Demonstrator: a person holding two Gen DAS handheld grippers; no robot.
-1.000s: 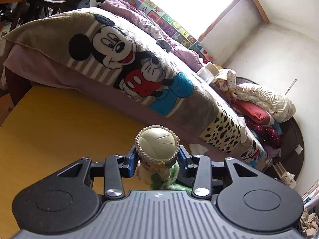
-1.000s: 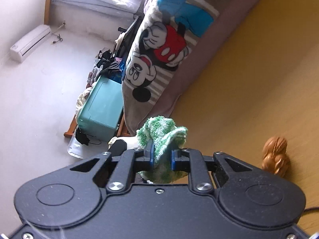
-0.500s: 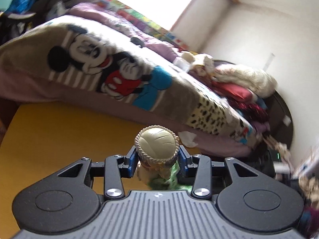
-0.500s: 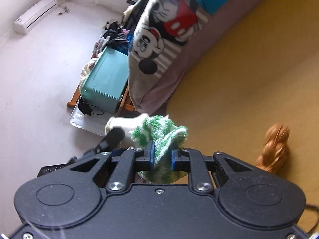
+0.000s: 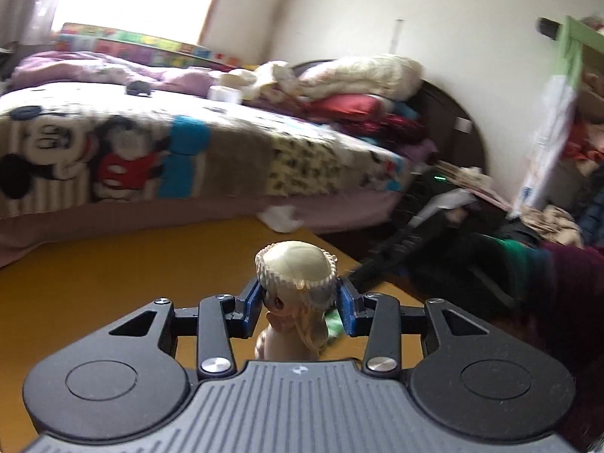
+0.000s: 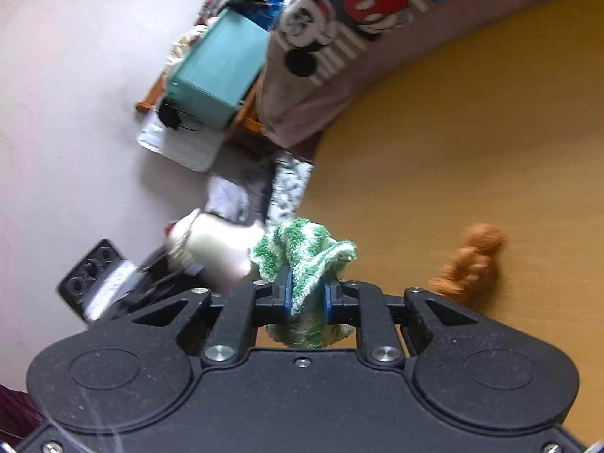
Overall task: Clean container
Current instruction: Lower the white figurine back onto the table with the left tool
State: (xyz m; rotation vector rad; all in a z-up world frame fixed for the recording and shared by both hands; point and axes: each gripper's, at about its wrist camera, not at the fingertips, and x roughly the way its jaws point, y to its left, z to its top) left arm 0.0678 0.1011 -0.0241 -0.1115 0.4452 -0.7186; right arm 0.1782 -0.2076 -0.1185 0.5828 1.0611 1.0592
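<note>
Figurine (image 5: 296,290) — a cream, doll-shaped container with a braided head — sat clamped between the blue pads of the left gripper (image 5: 298,307), held above the yellow table (image 5: 113,275). The right gripper (image 6: 305,296) was pinched tight on a green-and-white cloth (image 6: 302,253), which touched the figurine's side.

Since 1 second earlier, neither grip had altered, but the left view had swung round: the bed (image 5: 151,143) with its cartoon blanket had gone from a steep slant to nearly level, and the clutter by the far wall had come into frame. In the right view the figurine (image 6: 215,249) had come out from behind the cloth and showed far more of its pale body. I judged this to be the figurine being turned against the cloth so a fresh side met it — wiping under way, not done.

Only the right view showed cloth and figurine in contact, plus a brown figurine (image 6: 472,260) standing on the table well apart. Only the left view showed the face and braid, with a mere sliver of green beside them.
</note>
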